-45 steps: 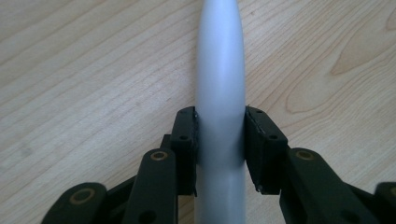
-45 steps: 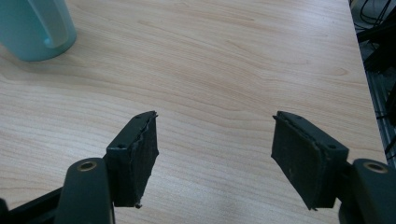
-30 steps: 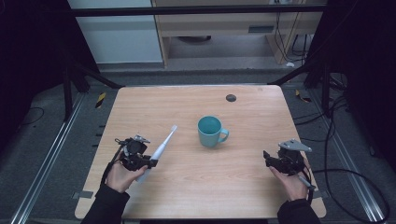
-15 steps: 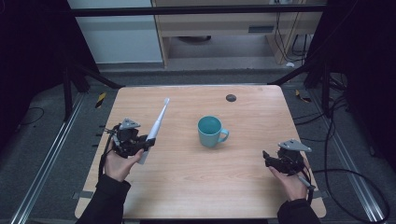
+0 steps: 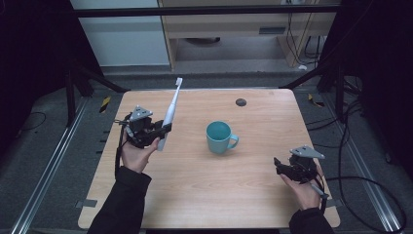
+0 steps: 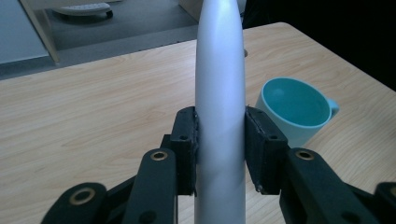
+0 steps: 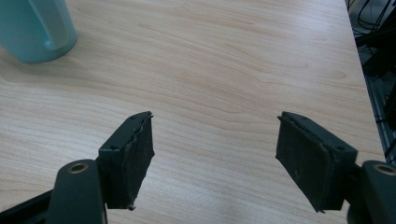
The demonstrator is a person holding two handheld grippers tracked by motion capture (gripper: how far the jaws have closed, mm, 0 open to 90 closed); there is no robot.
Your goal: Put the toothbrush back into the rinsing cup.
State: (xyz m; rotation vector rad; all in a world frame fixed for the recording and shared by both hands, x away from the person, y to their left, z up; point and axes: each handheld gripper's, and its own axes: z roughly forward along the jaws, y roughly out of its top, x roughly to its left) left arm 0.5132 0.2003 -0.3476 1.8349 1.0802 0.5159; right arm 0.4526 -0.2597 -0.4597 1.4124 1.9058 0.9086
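A white electric toothbrush stands nearly upright in my left gripper, which is shut on its thick handle and raised above the left side of the table, brush head up. The teal mug stands upright in the middle of the table, to the right of the toothbrush, handle toward the right; it looks empty in the left gripper view, mug. My right gripper rests near the front right corner, open, with bare wood between its pads. The mug's handle side shows at the top left there.
The wooden table has a small dark round disc near its far edge. Cables run over the floor at the right, and metal rails flank the table. A cabinet stands beyond the far edge.
My left hand has lifted the toothbrush off the table and swung it from slanted to nearly upright. The right hand has stayed where it was.
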